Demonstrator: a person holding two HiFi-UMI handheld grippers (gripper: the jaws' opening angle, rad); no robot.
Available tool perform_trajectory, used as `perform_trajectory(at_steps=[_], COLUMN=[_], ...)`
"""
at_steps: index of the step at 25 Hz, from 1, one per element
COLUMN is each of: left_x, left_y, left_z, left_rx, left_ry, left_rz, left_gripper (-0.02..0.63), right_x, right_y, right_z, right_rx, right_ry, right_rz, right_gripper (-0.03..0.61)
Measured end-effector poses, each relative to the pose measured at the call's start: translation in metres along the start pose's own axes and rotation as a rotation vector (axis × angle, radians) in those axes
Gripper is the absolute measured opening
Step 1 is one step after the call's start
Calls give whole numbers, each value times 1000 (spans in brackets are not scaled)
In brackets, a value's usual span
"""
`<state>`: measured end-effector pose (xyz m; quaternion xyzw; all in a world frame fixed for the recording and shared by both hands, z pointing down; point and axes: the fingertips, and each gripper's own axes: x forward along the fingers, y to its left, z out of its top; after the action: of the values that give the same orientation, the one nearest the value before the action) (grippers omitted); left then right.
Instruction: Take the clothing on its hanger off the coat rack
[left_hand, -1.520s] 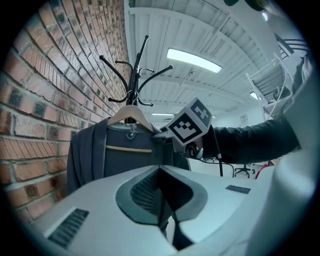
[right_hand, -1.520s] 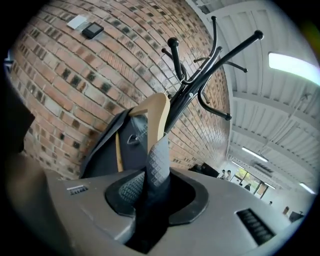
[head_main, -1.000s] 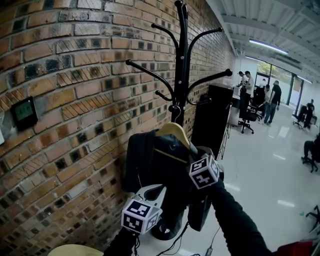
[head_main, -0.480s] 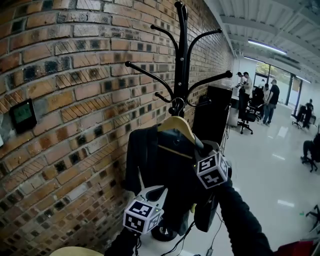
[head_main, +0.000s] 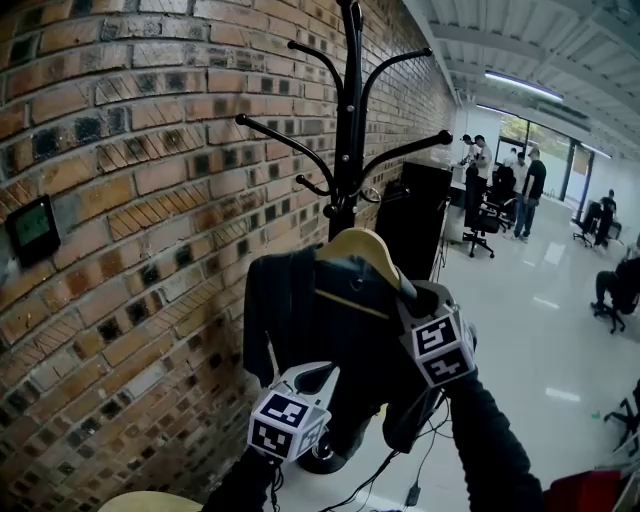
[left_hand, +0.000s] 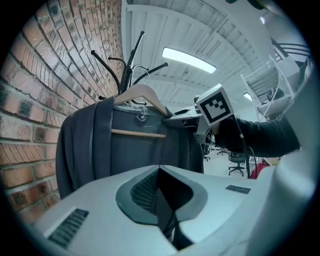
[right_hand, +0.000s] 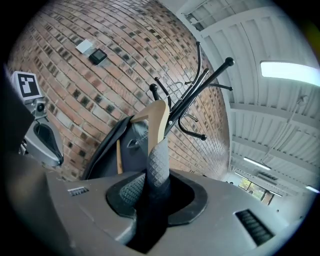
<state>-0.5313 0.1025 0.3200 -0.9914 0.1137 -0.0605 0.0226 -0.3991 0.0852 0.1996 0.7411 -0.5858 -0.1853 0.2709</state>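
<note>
The task is partly under way, as far as one can judge. The right gripper (head_main: 410, 293) is clamping its jaws on the right shoulder of the pale wooden hanger (head_main: 352, 243), pinching it through the cloth of the dark, jacket-like garment (head_main: 320, 330) that is draping over it; the right gripper view is showing textured dark fabric running up between the pads to the bare wood. The garment on its hanger is hanging just in front of the black metal coat rack (head_main: 347, 120), low on its pole and beside the red brick wall (head_main: 120, 200). The hanger's thin metal hook (head_main: 343, 208) is sitting right at the pole by a lower peg, and it cannot be told whether it is hanging on that peg or lifted clear. Probably, then, the grip is done, while unhooking and carrying the garment away are left. The left gripper (head_main: 318, 375) is waiting below the garment's front, apart from it, with its jaws together on nothing. As for writing, no brand or label is readable: the garment is showing none, the cube on each gripper (head_main: 440, 347) is carrying only black-and-white square markers, and the small dark wall panel (head_main: 32, 228) with its greenish screen is too small to read. People (head_main: 528, 190) are standing far down the bright hall.
</note>
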Motion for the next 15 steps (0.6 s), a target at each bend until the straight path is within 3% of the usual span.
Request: perform_trajectory(at_steps=[7, 15], left_x=[18, 71], left_y=[-43, -146], left_z=[0, 20], left_rx=[7, 23], left_ry=[20, 6], left_rz=[-25, -30], left_gripper=[-14, -14], right_x=[-51, -143], right_y=[-9, -69], right_z=[-35, -108], right_rx=[3, 7], right_ry=[-1, -2], right_rz=[52, 75], right_gripper=[67, 67])
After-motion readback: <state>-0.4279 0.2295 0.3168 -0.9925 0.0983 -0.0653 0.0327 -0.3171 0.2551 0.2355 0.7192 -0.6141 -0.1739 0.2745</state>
